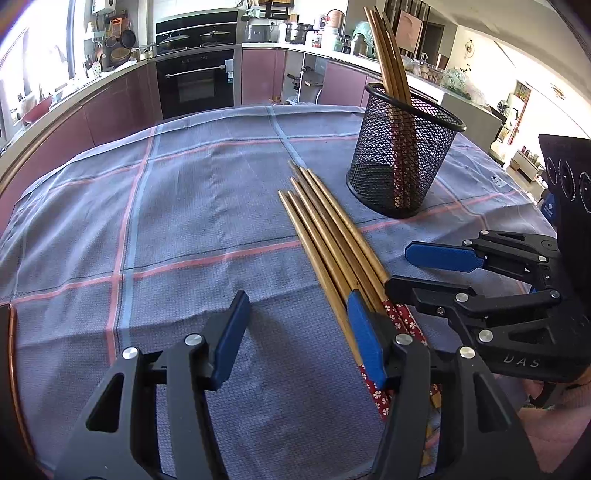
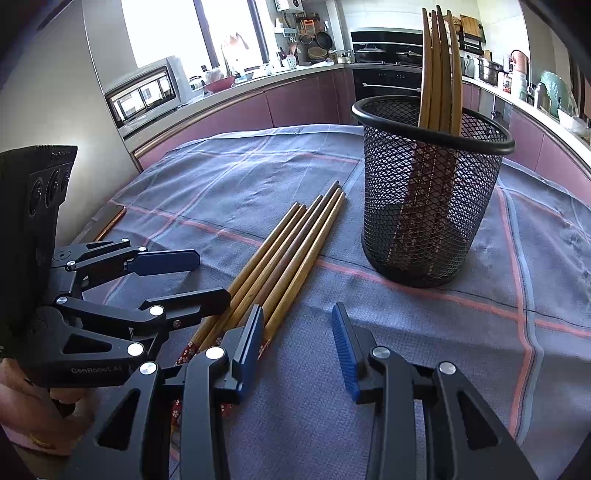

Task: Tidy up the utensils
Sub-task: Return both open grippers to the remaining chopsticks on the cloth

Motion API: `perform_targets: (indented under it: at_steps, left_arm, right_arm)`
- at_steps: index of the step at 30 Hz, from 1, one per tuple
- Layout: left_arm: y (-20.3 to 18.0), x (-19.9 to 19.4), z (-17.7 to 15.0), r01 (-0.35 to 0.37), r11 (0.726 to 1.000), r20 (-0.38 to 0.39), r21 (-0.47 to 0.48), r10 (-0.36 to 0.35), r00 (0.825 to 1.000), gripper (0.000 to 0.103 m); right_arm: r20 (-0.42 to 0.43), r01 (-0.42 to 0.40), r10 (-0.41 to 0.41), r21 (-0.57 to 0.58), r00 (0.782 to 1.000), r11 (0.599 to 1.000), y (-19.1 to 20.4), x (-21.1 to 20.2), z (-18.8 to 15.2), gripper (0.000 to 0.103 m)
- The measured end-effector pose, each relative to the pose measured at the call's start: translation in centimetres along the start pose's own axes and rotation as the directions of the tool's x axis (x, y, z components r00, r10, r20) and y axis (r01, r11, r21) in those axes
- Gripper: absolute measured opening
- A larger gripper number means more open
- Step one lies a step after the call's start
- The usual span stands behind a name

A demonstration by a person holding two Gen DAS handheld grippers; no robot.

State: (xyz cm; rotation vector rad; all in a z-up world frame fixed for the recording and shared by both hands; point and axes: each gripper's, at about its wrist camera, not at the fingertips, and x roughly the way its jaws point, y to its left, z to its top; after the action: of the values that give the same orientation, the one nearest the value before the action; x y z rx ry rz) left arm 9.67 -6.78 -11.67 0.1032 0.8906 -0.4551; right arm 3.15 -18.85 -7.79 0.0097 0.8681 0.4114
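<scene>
Chopsticks lie in a bundle on the checked cloth, near the mesh holder. Your left gripper and right gripper both stand open, empty; one left finger perhaps touches the bundle.

Both wrist views close, angled down; share chopsticks, mesh holder.

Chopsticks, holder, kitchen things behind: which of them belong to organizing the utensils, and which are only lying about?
Belong to the job:
- loose chopsticks lying on the cloth
- black mesh holder, upright
- chopsticks already in the holder
- left gripper and right gripper, both open

Just lying about:
- checked tablecloth
- oven
- pots on the counter
- microwave
</scene>
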Motion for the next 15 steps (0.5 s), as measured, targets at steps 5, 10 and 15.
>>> perform_targets:
  at_steps: [5,10,15]
  left_arm:
    - [0.02,0.01,-0.02,-0.001,1.000,0.000,0.000,0.001,1.000,0.052]
    - [0.06,0.01,-0.03,-0.004,1.000,0.000,0.005,0.004,1.000,0.052]
    - [-0.09,0.20,0.06,-0.028,0.999,-0.006,0.018,0.028,1.000,0.049]
  right_arm:
    - [-0.005,0.008,-0.008,-0.002,1.000,1.000,-0.20,-0.12,-0.10,0.035]
    - [-0.007,0.030,-0.030,-0.009,1.000,1.000,-0.42,-0.17,-0.21,0.032]
    - [-0.013,0.050,-0.050,-0.024,0.999,0.998,-0.18,-0.07,-0.08,0.031]
